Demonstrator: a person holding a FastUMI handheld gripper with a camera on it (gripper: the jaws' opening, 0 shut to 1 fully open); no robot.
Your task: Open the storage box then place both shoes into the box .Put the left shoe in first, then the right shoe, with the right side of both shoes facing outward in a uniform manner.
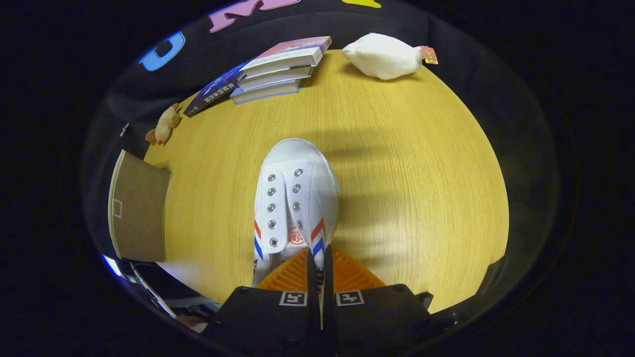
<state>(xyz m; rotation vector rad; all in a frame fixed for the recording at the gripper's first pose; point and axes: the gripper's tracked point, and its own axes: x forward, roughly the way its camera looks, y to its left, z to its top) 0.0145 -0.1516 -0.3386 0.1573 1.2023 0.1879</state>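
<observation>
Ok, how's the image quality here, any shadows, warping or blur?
Gripper view: fisheye bends the wooden table edge into a curve; soft shadow bands fall right of the white shoe; the shoe is sharp, and the hand-held gripper is closed on its heel; no strong glare.

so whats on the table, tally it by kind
shoe: 1, white, its heel end pinched between the gripper fingers
books: 4, stacked beyond the shoe
plush toys: 2, a white one and a small tan one
cardboard box: 1, at the table edge
total: 8
</observation>
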